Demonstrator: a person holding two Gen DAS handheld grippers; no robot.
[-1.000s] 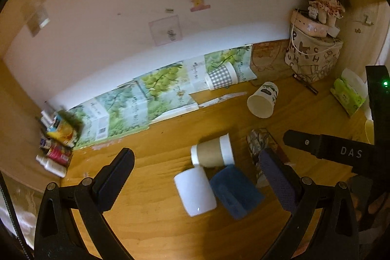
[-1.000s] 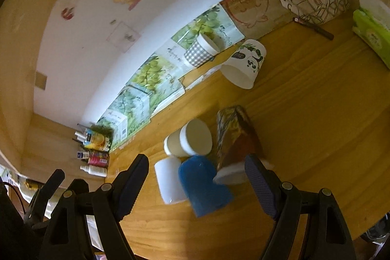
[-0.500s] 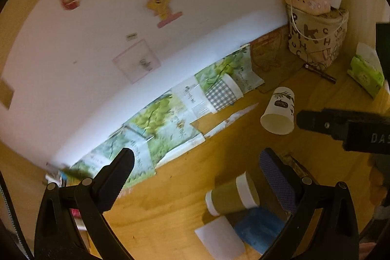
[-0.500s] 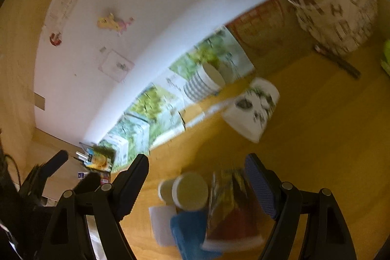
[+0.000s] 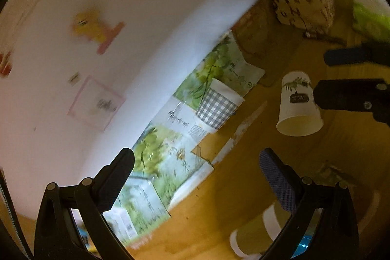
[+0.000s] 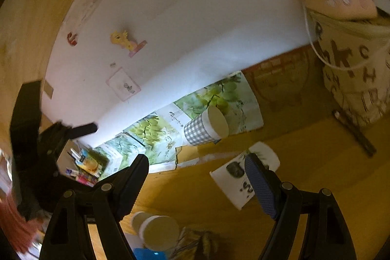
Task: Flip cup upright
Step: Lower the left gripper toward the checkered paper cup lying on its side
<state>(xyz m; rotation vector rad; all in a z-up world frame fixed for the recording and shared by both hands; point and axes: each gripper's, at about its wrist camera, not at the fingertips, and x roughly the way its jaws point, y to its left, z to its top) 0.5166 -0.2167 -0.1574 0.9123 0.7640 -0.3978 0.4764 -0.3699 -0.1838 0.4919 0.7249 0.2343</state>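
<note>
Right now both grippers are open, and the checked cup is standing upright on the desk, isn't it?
Not quite. The checked cup lies on its side against the papers, as the right wrist view shows. Both the left gripper and right gripper are open.

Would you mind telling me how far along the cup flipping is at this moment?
Done: nothing visibly; the white leaf-print cup lies on its side on the wooden desk, as does the checked cup. In hand: the right gripper is open near the leaf-print cup, one finger in front of it, gripping nothing. The left gripper is open and empty. Left: grip the cup, turn it and stand it upright.
</note>
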